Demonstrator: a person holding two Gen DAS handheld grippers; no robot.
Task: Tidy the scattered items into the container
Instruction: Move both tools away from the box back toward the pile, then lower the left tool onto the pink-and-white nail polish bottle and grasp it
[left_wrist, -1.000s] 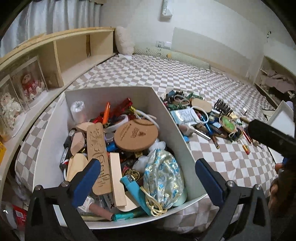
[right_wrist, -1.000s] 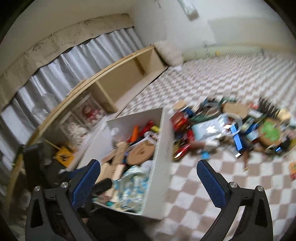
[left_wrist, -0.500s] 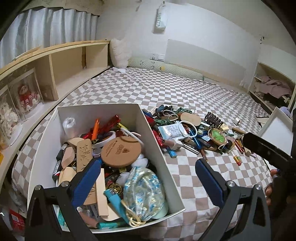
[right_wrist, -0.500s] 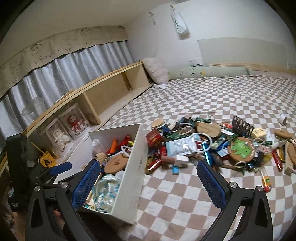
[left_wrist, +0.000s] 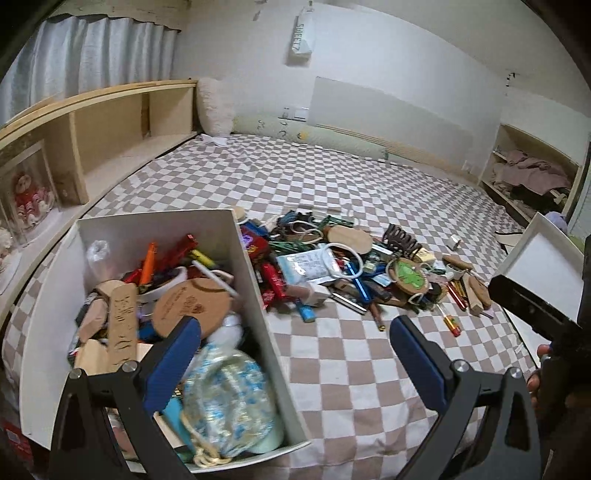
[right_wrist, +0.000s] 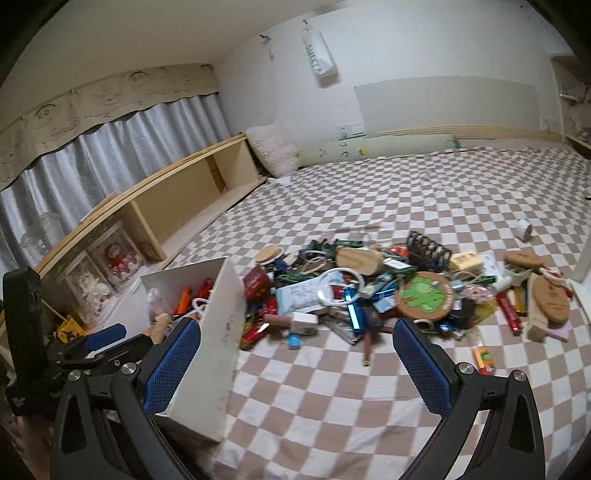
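Observation:
A white box (left_wrist: 255, 295) stands at the near left of the checked bed, full of small items such as a round cork coaster (left_wrist: 192, 308) and a blue-patterned pouch (left_wrist: 229, 398); it also shows in the right wrist view (right_wrist: 218, 325). A pile of scattered items (left_wrist: 351, 266) lies right of it, with a green-clover coaster (right_wrist: 424, 297) and a white ring (right_wrist: 341, 286). My left gripper (left_wrist: 295, 354) is open and empty over the box's right wall. My right gripper (right_wrist: 295, 356) is open and empty, short of the pile.
A wooden shelf (left_wrist: 110, 147) runs along the left with clear cases holding dolls (left_wrist: 27, 195). A white tray (left_wrist: 543, 258) stands at the right bed edge. A pillow (right_wrist: 273, 149) and bolster (right_wrist: 373, 149) lie at the far wall. The far bed surface (left_wrist: 332, 177) is bare.
Both cameras have lifted and swung right, from over the box toward the pile. Both grippers stay open and empty.

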